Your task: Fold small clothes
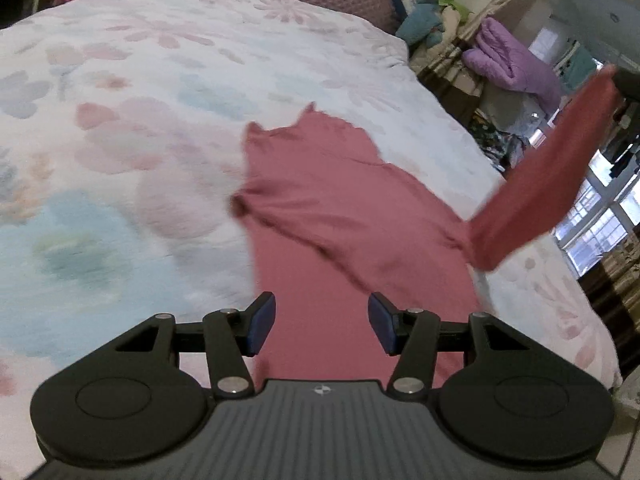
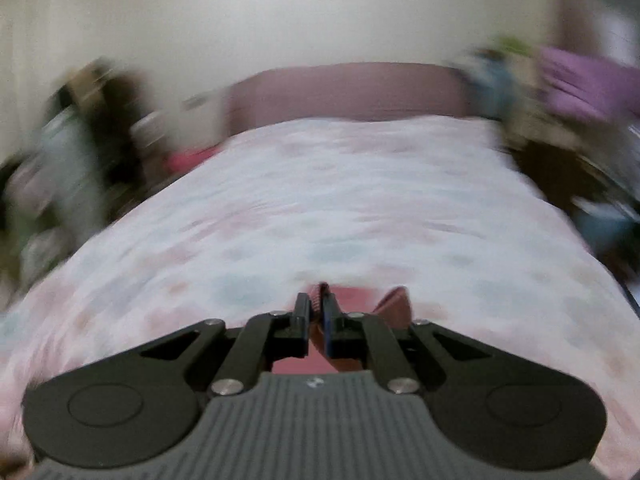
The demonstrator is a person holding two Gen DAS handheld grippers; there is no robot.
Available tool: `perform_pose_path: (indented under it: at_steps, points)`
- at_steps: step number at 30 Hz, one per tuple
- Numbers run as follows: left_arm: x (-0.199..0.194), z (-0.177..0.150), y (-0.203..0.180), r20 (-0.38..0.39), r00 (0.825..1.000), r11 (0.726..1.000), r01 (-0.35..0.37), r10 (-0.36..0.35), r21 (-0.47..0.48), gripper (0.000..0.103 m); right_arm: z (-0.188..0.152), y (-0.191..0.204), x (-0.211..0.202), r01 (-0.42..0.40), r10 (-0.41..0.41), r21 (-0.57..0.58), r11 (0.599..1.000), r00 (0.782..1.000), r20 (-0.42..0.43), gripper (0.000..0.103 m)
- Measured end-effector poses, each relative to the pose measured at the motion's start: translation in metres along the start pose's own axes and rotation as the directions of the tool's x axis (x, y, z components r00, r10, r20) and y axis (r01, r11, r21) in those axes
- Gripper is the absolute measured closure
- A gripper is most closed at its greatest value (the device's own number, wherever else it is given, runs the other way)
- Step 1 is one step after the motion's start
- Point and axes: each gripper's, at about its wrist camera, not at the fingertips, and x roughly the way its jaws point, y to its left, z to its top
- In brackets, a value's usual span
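Left wrist view: the dusty-red garment point(image 1: 344, 208) lies spread on the bed point(image 1: 160, 128), 1 end lifted off the quilt toward the window point(image 1: 600, 216) at right, while the left gripper point(image 1: 322, 326) hangs over the near cloth with jaws apart and nothing between them. Right wrist view, heavily blurred, alone shows the right gripper point(image 2: 318, 312) with jaws clamped on a fold of that garment. A mauve headboard point(image 2: 348, 90), pale wall point(image 2: 320, 12) and piled purple bedding point(image 1: 516, 60) surround the floral quilt.
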Motion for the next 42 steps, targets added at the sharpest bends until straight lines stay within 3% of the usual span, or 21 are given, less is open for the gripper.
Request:
perform_pose_path:
  at_steps: [3, 6, 11, 15, 16, 17, 18, 21, 22, 24, 29, 31, 34, 37, 38, 40, 42]
  points:
    - [-0.013, -0.011, 0.025, -0.007, 0.999, 0.999, -0.036, 0.036, -0.022, 0.041, -0.038, 0.088, 0.038, -0.128, 0.109, -0.175, 0.976, 0.987, -0.117, 0.102]
    - [-0.021, -0.021, 0.047, -0.024, 0.998, 0.996, -0.06, 0.058, -0.065, 0.041, -0.102, 0.143, 0.082, -0.177, 0.104, -0.276, 0.945, 0.96, -0.26, 0.102]
    - [-0.031, -0.028, 0.069, -0.037, 0.996, 0.993, -0.084, 0.081, -0.088, 0.041, -0.191, 0.168, 0.129, -0.224, 0.103, -0.258, 0.94, 0.906, -0.411, 0.102]
    - [-0.03, -0.024, 0.075, -0.038, 0.998, 0.991, -0.063, 0.059, -0.117, 0.041, -0.217, 0.175, 0.136, -0.226, 0.088, -0.302, 0.926, 0.909, -0.408, 0.099]
    - [-0.029, -0.023, 0.073, -0.036, 0.998, 0.991, -0.057, 0.053, -0.121, 0.041, -0.218, 0.174, 0.137, -0.227, 0.09, -0.298, 0.927, 0.907, -0.412, 0.094]
    - [-0.028, -0.022, 0.072, -0.032, 0.998, 0.991, -0.051, 0.048, -0.122, 0.041, -0.219, 0.168, 0.132, -0.242, 0.108, -0.28, 0.929, 0.901, -0.42, 0.077]
    - [-0.027, -0.02, 0.07, -0.028, 0.999, 0.991, -0.045, 0.042, -0.124, 0.04, -0.217, 0.164, 0.129, -0.295, 0.176, -0.225, 0.929, 0.885, -0.432, 0.069]
    - [-0.024, -0.02, 0.067, -0.025, 1.0, 0.992, -0.021, 0.018, -0.124, 0.038, -0.209, 0.138, 0.109, -0.451, 0.402, -0.024, 0.892, 0.818, -0.412, 0.072]
    - [-0.021, -0.019, 0.066, -0.03, 0.999, 0.993, -0.014, 0.011, -0.119, 0.038, -0.208, 0.13, 0.103, -0.45, 0.412, -0.004, 0.893, 0.821, -0.395, 0.071]
    - [-0.013, -0.018, 0.058, -0.045, 0.999, 0.995, -0.001, -0.003, -0.095, 0.037, -0.208, 0.109, 0.094, -0.397, 0.383, 0.038, 0.917, 0.851, -0.36, 0.071]
    - [0.005, -0.019, 0.031, -0.092, 0.994, 0.998, 0.054, -0.056, -0.028, 0.037, -0.217, 0.053, 0.09, -0.201, 0.244, 0.161, 0.966, 0.915, -0.322, 0.07]
    - [0.007, -0.025, 0.015, -0.105, 0.993, 0.996, 0.068, -0.062, 0.052, 0.037, -0.219, 0.042, 0.092, -0.146, 0.203, 0.194, 0.97, 0.926, -0.318, 0.07]
    - [0.012, -0.035, -0.009, -0.132, 0.991, 0.979, 0.042, -0.016, 0.199, 0.037, -0.222, 0.027, 0.096, -0.102, 0.18, 0.253, 0.962, 0.935, -0.306, 0.07]
    - [0.018, -0.041, -0.017, -0.142, 0.99, 0.974, 0.05, -0.018, 0.222, 0.039, -0.225, 0.022, 0.095, -0.104, 0.189, 0.285, 0.953, 0.938, -0.292, 0.07]
    - [0.019, -0.042, -0.017, -0.139, 0.99, 0.973, 0.049, -0.018, 0.224, 0.045, -0.225, 0.022, 0.095, -0.104, 0.19, 0.286, 0.953, 0.938, -0.29, 0.07]
    - [0.022, -0.045, -0.019, -0.132, 0.991, 0.963, 0.036, 0.0, 0.267, 0.097, -0.227, 0.021, 0.096, -0.107, 0.194, 0.294, 0.95, 0.938, -0.286, 0.07]
    - [0.015, -0.049, -0.023, -0.106, 0.994, 0.942, 0.049, -0.014, 0.333, 0.097, -0.228, 0.018, 0.097, -0.106, 0.196, 0.305, 0.946, 0.939, -0.283, 0.07]
